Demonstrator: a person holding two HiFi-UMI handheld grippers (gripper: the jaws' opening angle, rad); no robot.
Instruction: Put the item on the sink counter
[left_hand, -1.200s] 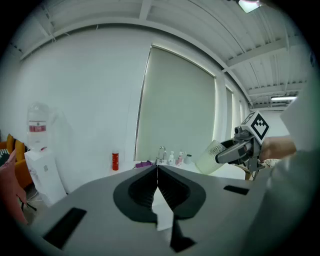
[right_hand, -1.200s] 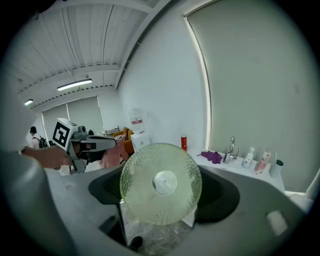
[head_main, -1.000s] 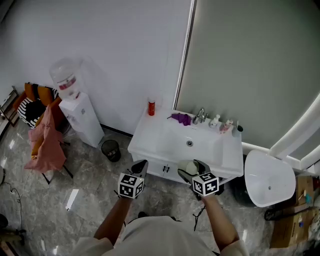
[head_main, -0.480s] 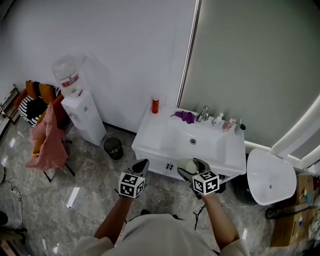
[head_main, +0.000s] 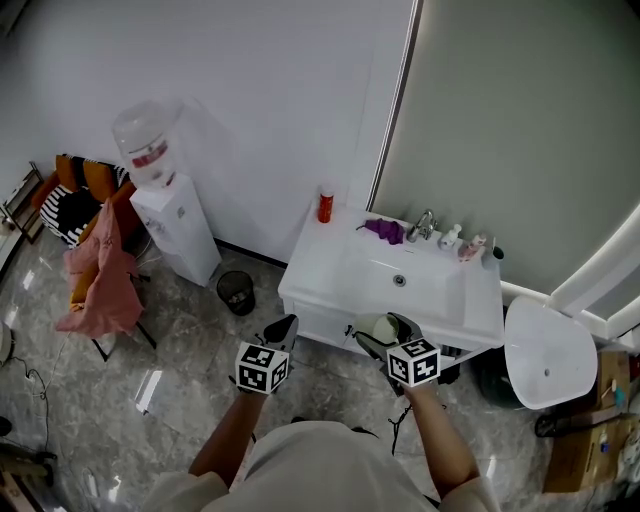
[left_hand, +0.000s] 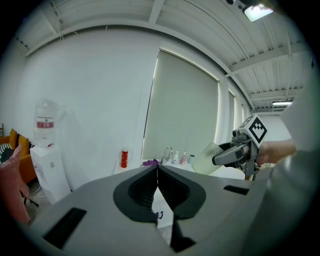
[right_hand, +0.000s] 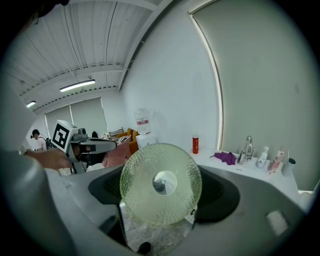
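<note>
While clamped between the jaws of the right gripper (head_main: 387, 335), which stand wide on its sides, the dimpled pale-green glass (right_hand: 160, 183) lies on its side with its base facing the gripper camera. It is held in the air in front of the white sink counter (head_main: 320, 268), not resting on it. Along the counter's back edge stand a red bottle (head_main: 325, 203), a purple cloth (head_main: 385, 230) and the faucet (head_main: 424, 224). Beside the right one, the left gripper (left_hand: 157, 169) has its jaws together, empty.
</note>
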